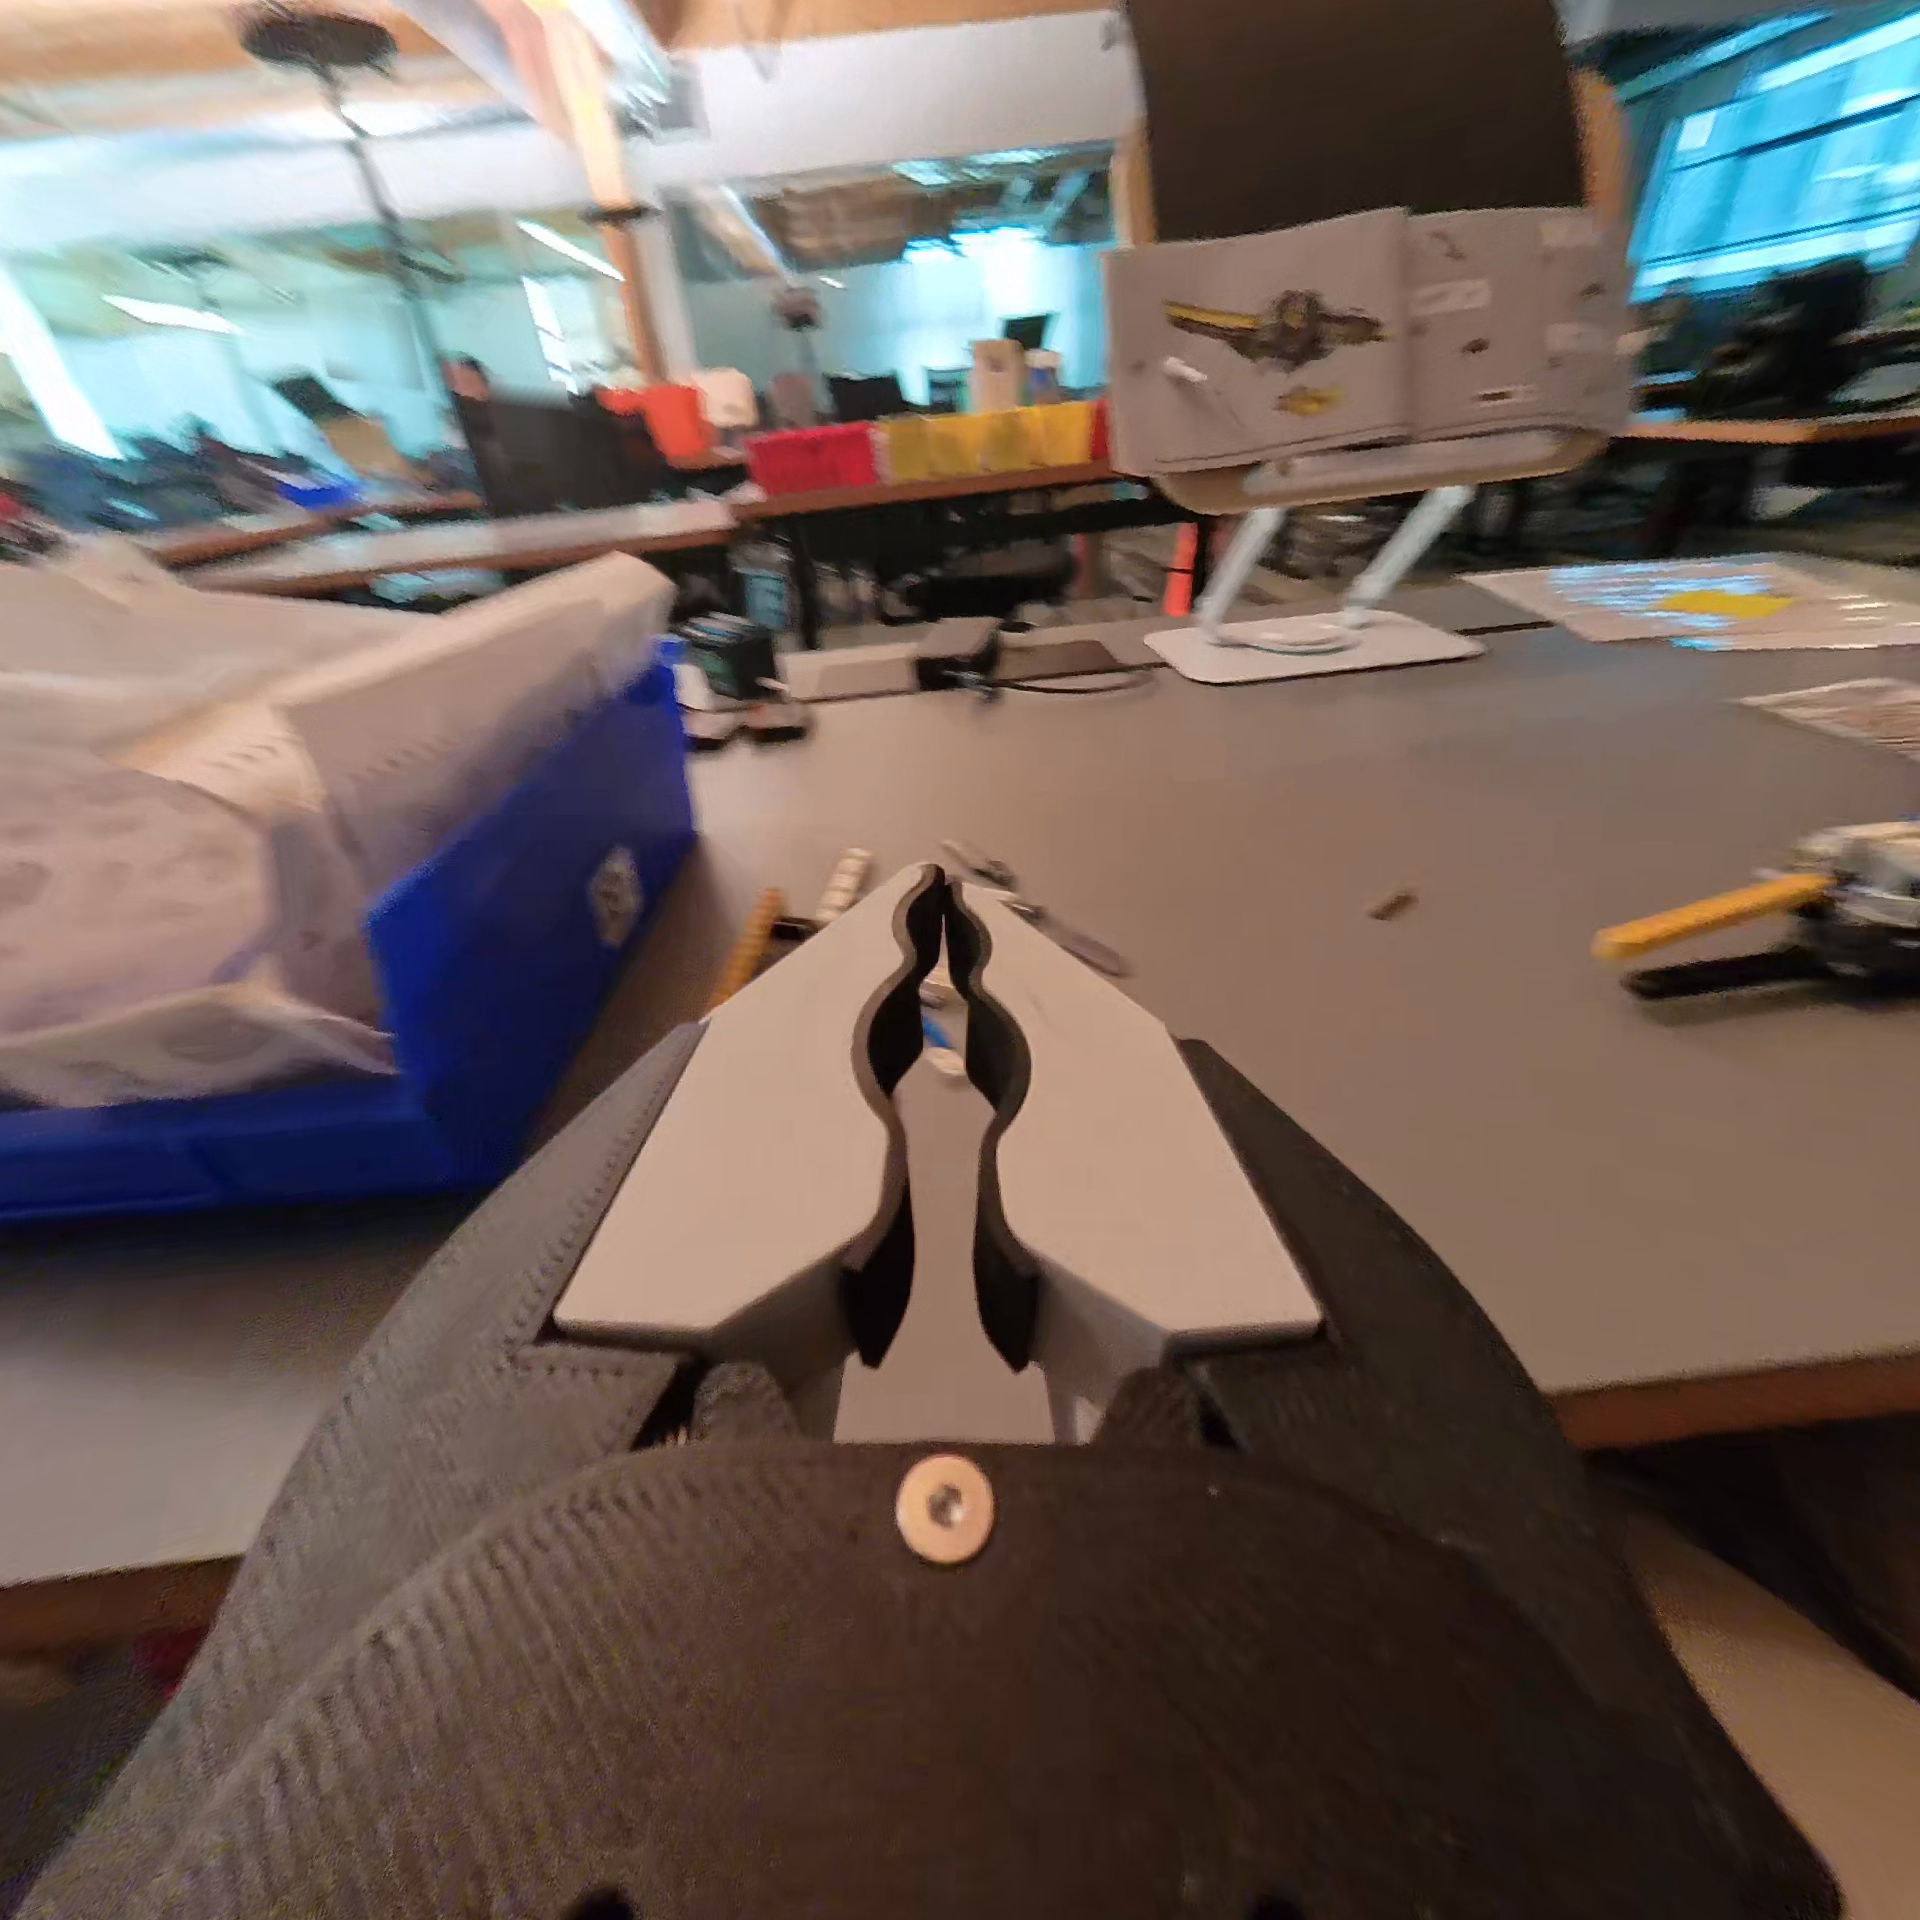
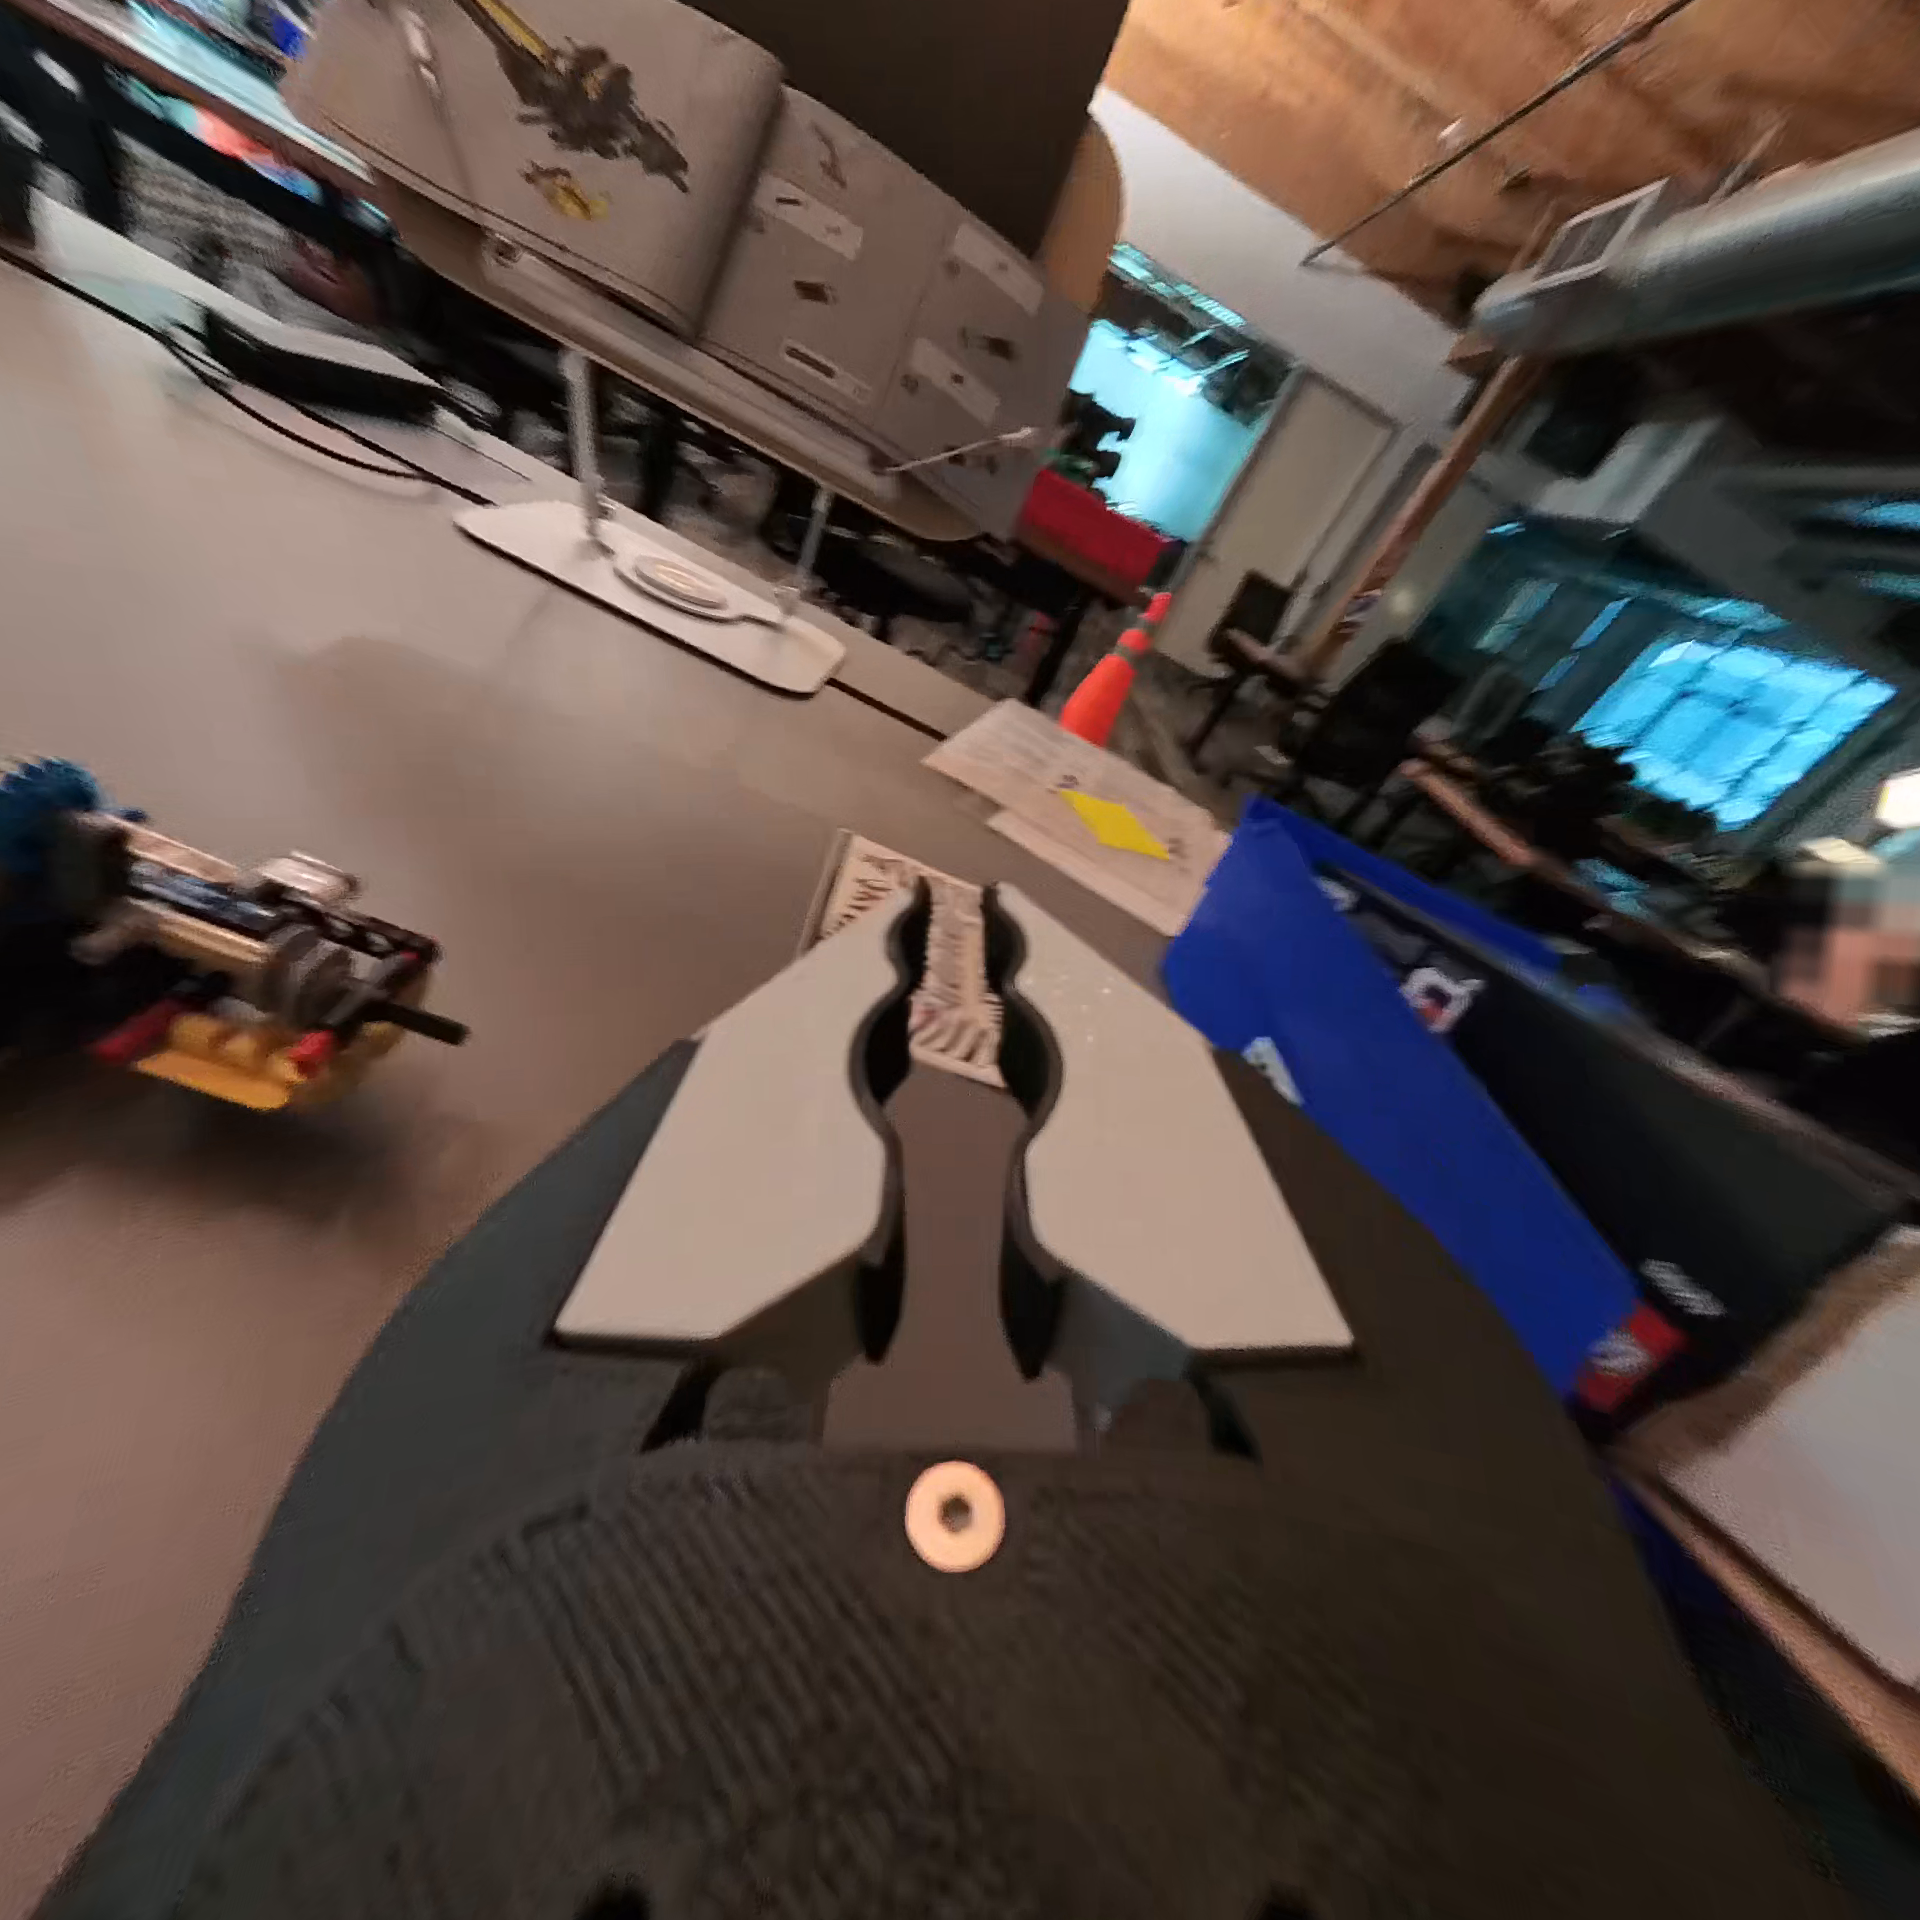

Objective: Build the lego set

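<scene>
The half-built lego model (image 1: 1808,920) of grey, black and yellow parts lies on the grey table at the right; it also shows in the right wrist view (image 2: 239,977) at the left. My left gripper (image 1: 942,902) is shut and empty above the table, with several loose lego pieces (image 1: 847,883) lying just beyond its tips. My right gripper (image 2: 956,902) is open by a narrow gap and empty, held tilted above a printed sheet (image 2: 940,966). The open instruction booklet (image 1: 1351,332) stands on a white stand behind; it shows in the right wrist view (image 2: 665,177) too.
A blue bin (image 1: 499,977) holding clear plastic bags (image 1: 208,810) sits at the left. A blue lego box (image 2: 1434,1122) stands at the right by the table edge. Paper sheets (image 2: 1101,821) lie past it. The stand's base (image 2: 665,582) and cables (image 1: 997,665) sit at the back. My right fingertips sit around 50 centimetres from my left ones.
</scene>
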The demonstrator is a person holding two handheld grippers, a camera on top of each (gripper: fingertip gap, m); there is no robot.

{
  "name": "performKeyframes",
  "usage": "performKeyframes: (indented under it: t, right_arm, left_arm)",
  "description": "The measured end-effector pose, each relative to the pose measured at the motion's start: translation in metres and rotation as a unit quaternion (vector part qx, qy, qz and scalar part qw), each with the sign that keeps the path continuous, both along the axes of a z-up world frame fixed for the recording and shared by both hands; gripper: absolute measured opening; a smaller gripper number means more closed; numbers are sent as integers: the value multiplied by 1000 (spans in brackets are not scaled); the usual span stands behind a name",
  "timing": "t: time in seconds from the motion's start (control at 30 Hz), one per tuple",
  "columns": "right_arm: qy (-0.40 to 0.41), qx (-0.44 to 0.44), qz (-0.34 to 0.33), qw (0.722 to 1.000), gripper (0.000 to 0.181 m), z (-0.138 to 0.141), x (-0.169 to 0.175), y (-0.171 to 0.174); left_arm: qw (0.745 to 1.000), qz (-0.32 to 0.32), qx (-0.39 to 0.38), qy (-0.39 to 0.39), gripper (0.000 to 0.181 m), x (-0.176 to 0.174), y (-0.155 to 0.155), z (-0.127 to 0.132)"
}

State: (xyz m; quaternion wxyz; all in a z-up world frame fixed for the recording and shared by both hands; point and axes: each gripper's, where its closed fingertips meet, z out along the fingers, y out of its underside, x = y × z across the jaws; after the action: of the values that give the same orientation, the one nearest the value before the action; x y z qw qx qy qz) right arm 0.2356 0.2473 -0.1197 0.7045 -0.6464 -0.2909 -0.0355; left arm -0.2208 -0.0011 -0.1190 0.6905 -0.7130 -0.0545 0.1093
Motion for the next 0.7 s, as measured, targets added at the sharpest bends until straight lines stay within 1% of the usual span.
performKeyframes:
  t: [0.03,0.07,0.1,0.13,0.17,0.2,0.23,0.27,0.33,0.37,0.4,0.43,0.47,0.53,0.57,0.63,0.7]
  right_arm:
    - [24,-21,25,999,20,-3,-6,0]
    - [56,-47,60,996,34,-6,-14,-1]
    - [89,-75,102,988,41,-7,-23,-3]
    - [121,-101,146,977,40,-6,-32,-5]
    - [147,-125,192,962,43,-4,-42,-7]
    - [165,-147,234,947,51,0,-51,-6]
    - [179,-166,266,933,64,5,-58,-2]
    - [188,-184,291,920,81,10,-64,5]
    - [193,-215,339,895,130,23,-80,20]
    - [186,-228,371,881,145,30,-90,25]
    - [171,-239,395,870,151,35,-99,32]
    - [153,-248,403,868,157,38,-108,45]
    - [138,-248,400,872,159,43,-115,63]
    - [123,-231,386,884,154,56,-128,107]
    - [126,-223,378,890,149,65,-133,133]
    - [148,-215,359,896,146,82,-140,187]
    - [180,-221,341,896,142,95,-143,243]
  left_arm:
    - [999,-37,-7,-21,0,10,4,-4]
    - [997,-66,-12,-40,14,18,7,-6]
    - [995,-81,-15,-63,36,22,12,-7]
    - [991,-102,-19,-81,43,28,18,-7]
    - [987,-129,-21,-93,56,35,26,-6]
    - [984,-150,-27,-96,68,40,35,-4]
    - [981,-165,-37,-92,80,42,46,-3]
    - [980,-177,-50,-82,92,44,60,-2]
    - [977,-191,-74,-63,115,44,94,3]
    - [976,-193,-82,-54,127,43,114,7]
    - [976,-193,-87,-47,138,42,135,13]
    - [975,-199,-91,-40,143,43,157,20]
    - [973,-208,-90,-34,146,46,180,28]
    - [969,-226,-88,-41,148,49,230,46]
    - [966,-236,-91,-52,145,50,257,54]
    - [961,-246,-95,-80,137,46,312,68]
    - [958,-251,-93,-103,121,37,365,78]
